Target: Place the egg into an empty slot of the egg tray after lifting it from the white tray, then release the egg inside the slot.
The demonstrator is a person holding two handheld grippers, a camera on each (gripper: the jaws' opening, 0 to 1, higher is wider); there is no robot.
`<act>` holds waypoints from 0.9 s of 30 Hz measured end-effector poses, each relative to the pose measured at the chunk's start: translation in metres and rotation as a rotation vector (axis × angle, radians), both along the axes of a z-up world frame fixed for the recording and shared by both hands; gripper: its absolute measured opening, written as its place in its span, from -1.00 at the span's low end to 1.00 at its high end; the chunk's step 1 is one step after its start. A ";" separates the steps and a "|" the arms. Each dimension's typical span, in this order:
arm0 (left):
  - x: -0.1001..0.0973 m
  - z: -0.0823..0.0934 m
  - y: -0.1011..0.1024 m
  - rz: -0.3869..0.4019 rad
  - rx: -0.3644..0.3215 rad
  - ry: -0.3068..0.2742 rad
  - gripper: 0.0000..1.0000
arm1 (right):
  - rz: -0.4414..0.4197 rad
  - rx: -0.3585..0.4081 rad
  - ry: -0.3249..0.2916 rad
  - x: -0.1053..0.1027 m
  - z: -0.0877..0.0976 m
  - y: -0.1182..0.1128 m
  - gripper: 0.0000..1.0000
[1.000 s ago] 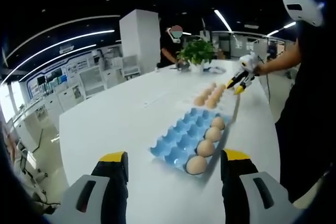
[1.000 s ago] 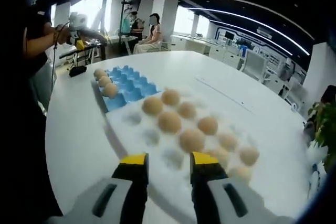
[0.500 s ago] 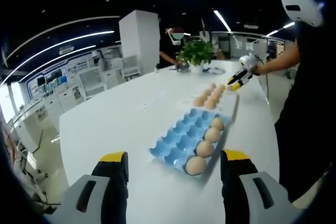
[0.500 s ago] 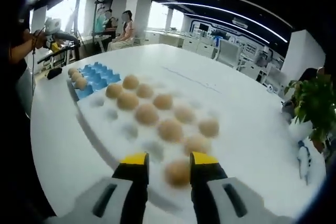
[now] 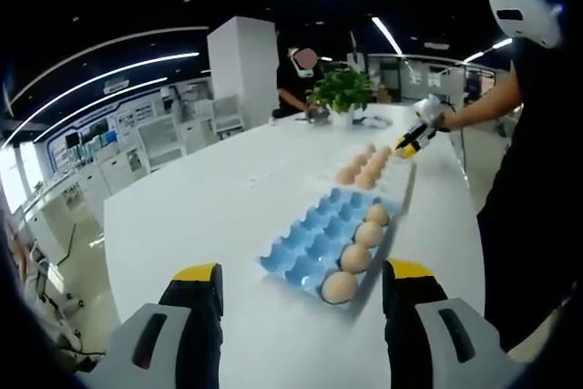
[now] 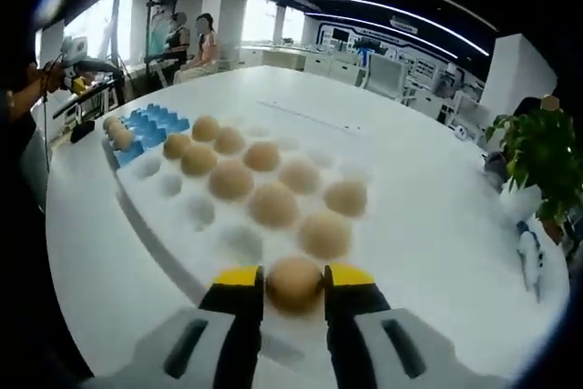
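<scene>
The right hand-held gripper (image 6: 293,284) grips an egg (image 6: 294,283) over the white tray (image 6: 173,230); the left hand-held gripper (image 5: 301,284) hangs open before the blue egg tray (image 5: 321,239) on the desk (image 5: 200,216).

Egg (image 6: 294,283): tan, matte, sits directly between the right jaws at their yellow tips, in the nearest corner of the white tray (image 6: 159,225); contact with the jaws can't be confirmed.

White tray: pale, dimpled, stretches ahead and left of the right jaws; more tan eggs in rows, several hollows bare.

Egg tray (image 5: 314,245): blue moulded, ahead between the left jaws, slightly right of centre. Four eggs fill its right-hand row; other slots bare. It butts against the white tray's far end.
</scene>
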State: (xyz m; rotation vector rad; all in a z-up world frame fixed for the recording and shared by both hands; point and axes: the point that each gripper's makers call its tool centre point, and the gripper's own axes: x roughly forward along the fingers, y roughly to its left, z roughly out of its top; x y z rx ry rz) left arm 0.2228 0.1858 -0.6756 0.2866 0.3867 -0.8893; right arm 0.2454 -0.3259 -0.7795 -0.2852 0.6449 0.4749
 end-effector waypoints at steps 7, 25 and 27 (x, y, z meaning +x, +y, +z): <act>0.003 0.001 0.003 0.015 0.014 -0.009 0.44 | -0.026 0.022 0.038 0.000 -0.003 0.001 -0.48; 0.004 0.000 0.007 0.033 0.005 -0.007 0.46 | -0.017 0.000 0.050 -0.002 -0.001 0.004 -0.51; 0.004 0.000 0.008 0.033 0.005 -0.011 0.45 | -0.025 0.011 0.059 -0.003 -0.001 0.003 -0.51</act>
